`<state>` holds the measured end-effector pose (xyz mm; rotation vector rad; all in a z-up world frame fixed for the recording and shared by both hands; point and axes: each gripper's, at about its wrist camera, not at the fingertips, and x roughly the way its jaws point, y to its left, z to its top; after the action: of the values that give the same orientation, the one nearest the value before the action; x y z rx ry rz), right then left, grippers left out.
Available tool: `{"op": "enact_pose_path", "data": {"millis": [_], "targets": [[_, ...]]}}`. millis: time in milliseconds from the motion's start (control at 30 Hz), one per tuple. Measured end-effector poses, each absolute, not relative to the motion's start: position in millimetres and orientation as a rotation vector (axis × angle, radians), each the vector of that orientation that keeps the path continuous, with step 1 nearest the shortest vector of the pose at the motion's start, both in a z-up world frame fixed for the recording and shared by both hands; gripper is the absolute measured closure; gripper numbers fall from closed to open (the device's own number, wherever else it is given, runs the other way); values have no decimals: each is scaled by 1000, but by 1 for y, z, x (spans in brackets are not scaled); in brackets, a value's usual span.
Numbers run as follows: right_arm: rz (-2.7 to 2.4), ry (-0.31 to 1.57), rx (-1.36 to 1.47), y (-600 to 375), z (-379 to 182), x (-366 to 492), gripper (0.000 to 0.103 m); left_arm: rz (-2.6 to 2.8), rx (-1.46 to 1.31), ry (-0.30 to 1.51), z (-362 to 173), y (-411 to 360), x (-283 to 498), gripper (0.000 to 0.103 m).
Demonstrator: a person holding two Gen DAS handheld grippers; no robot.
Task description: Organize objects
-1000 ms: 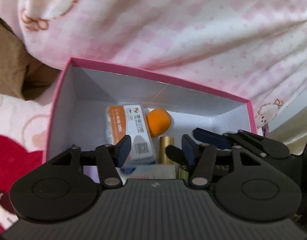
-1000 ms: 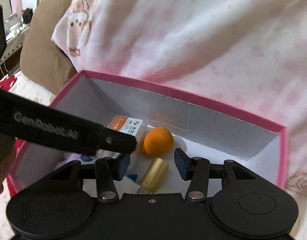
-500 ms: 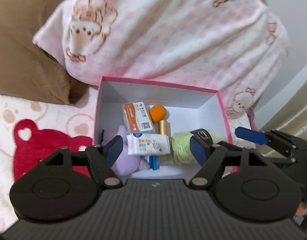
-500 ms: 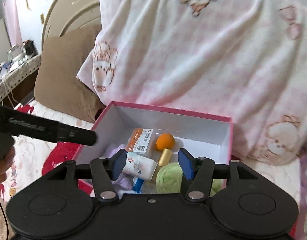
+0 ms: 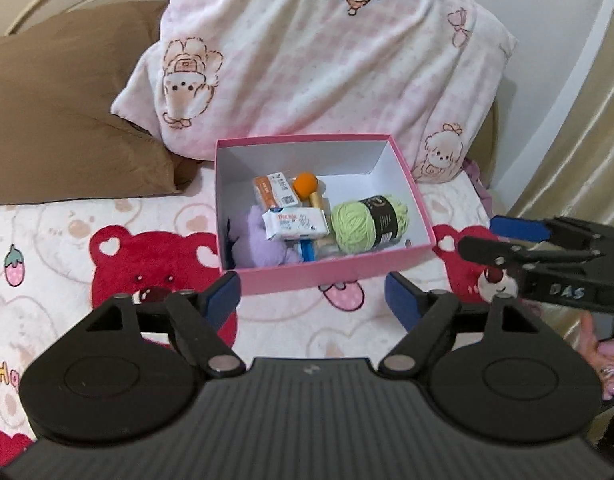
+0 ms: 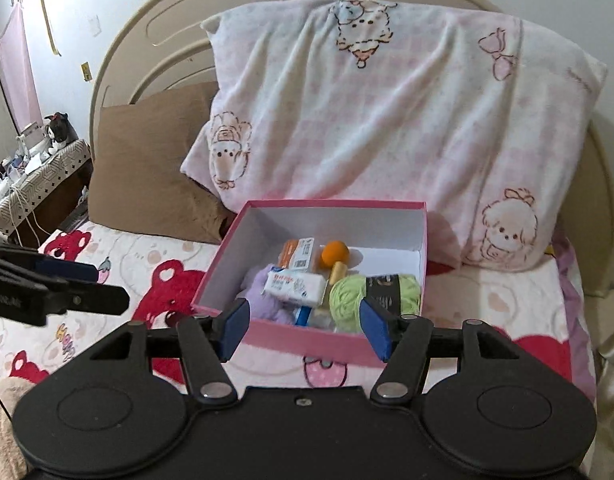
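Tongs (image 5: 313,300) withdrawn, box (image 5: 327,270) beyond

The box (image 5: 331,276) was pink outside, white inside. The yarn ball (image 5: 369,222) was light green with a black band. The pillow (image 5: 327,60) bore pink checks; the bedsheet (image 5: 67,248) carried red bears.

Left gripper (image 5: 313,298), jaws spread and just opened wider, nothing between them. Beyond its tips, a pink box (image 5: 331,276) holding green yarn (image 5: 369,220) and a tissue pack (image 5: 295,224).
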<state>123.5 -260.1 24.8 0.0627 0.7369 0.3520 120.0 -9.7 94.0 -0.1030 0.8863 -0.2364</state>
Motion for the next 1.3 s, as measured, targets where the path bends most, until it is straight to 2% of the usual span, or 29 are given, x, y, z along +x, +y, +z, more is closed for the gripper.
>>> {"op": "enact_pose_path", "data": {"millis": [367, 1100, 1233, 1300], "targets": [[269, 746, 93, -259, 19, 66, 32, -217, -139, 961, 56, -2, 84, 17], [190, 768, -6, -237, -3, 53, 28, -105, -70, 890, 50, -5, 71, 16], [167, 765, -3, -237, -5, 51, 22, -110, -75, 893, 48, -5, 72, 14], [165, 765, 13, -238, -6, 51, 14, -109, -78, 895, 47, -5, 71, 13]]}}
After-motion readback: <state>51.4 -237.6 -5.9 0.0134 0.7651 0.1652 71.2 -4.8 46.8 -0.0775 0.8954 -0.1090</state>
